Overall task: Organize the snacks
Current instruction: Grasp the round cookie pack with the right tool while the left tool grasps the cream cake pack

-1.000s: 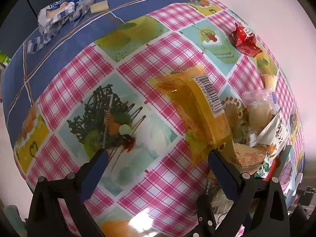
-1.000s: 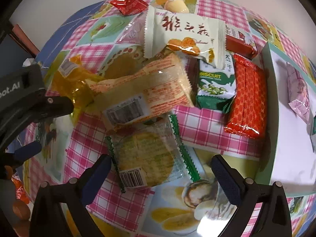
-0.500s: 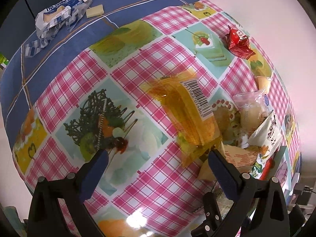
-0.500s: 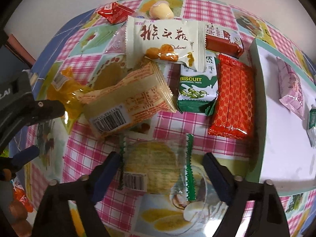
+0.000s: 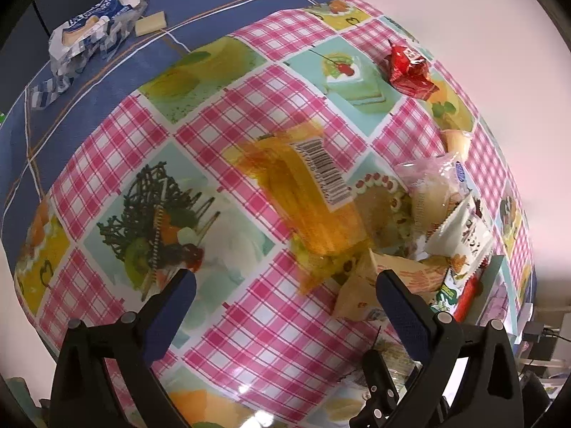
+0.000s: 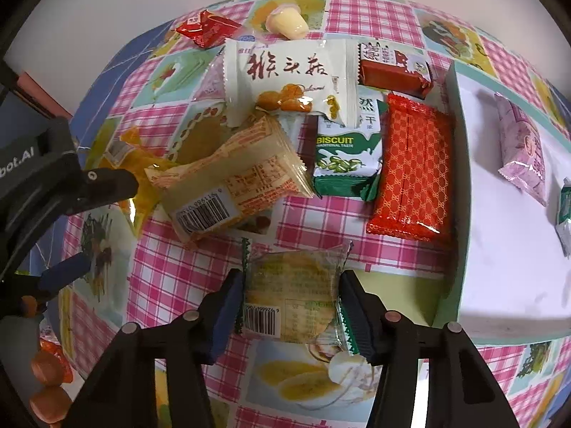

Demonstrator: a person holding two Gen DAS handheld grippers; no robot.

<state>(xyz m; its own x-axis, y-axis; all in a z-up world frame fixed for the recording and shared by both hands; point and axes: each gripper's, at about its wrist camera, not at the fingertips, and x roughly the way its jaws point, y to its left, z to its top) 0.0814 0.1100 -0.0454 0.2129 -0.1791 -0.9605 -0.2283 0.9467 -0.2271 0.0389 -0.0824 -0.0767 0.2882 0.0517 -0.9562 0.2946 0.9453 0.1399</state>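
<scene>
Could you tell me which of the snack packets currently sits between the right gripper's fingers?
The clear round-cracker packet with green edges; the right gripper brackets it, the others lie farther off.

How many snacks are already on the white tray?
2 that I can see: a pink packet lying near the tray's far side, and a green-and-white packet cut off at the picture's right edge. More may be hidden beyond that edge.

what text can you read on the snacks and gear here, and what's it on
"BISCUIT", smaller line under it blurred: green and white packet
"bot.AI", start cut off: left tool
Large red Chinese characters, not readable to me: white packet
Barcode digits, too small: clear cracker packet, held between the right tool fingers
</scene>
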